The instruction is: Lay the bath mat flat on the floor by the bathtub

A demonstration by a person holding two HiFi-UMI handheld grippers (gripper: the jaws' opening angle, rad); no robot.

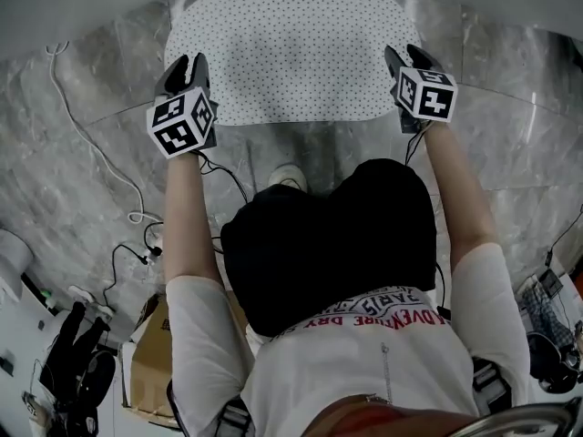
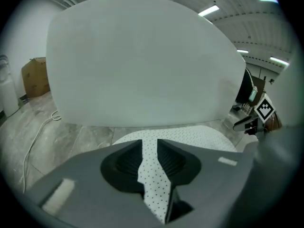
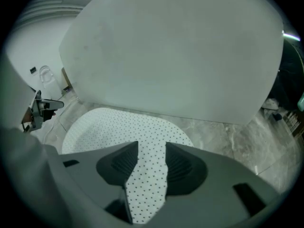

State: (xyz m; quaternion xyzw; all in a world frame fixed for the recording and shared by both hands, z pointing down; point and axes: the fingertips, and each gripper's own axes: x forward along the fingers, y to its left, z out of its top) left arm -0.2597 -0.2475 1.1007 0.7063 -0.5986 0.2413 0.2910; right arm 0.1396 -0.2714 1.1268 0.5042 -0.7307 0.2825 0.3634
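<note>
The white bath mat (image 1: 291, 48) with small dark dots lies spread flat on the grey marble floor, right against the white bathtub (image 2: 142, 61). My left gripper (image 1: 186, 65) hovers at the mat's near left corner and my right gripper (image 1: 408, 57) at its near right corner. In the left gripper view the jaws (image 2: 149, 148) stand apart, with the mat (image 2: 190, 137) showing on the floor through the gap. The right gripper view shows the same: the jaws (image 3: 151, 158) are parted over the flat mat (image 3: 123, 132), and the tub wall (image 3: 180, 51) rises behind it. Neither gripper holds anything.
A white cable (image 1: 91, 144) snakes over the floor to the left of the mat. A cardboard box (image 1: 150, 362) and dark gear sit behind at the lower left. The person's shoe (image 1: 287, 176) stands just short of the mat's near edge. Another box (image 2: 35, 75) stands far left.
</note>
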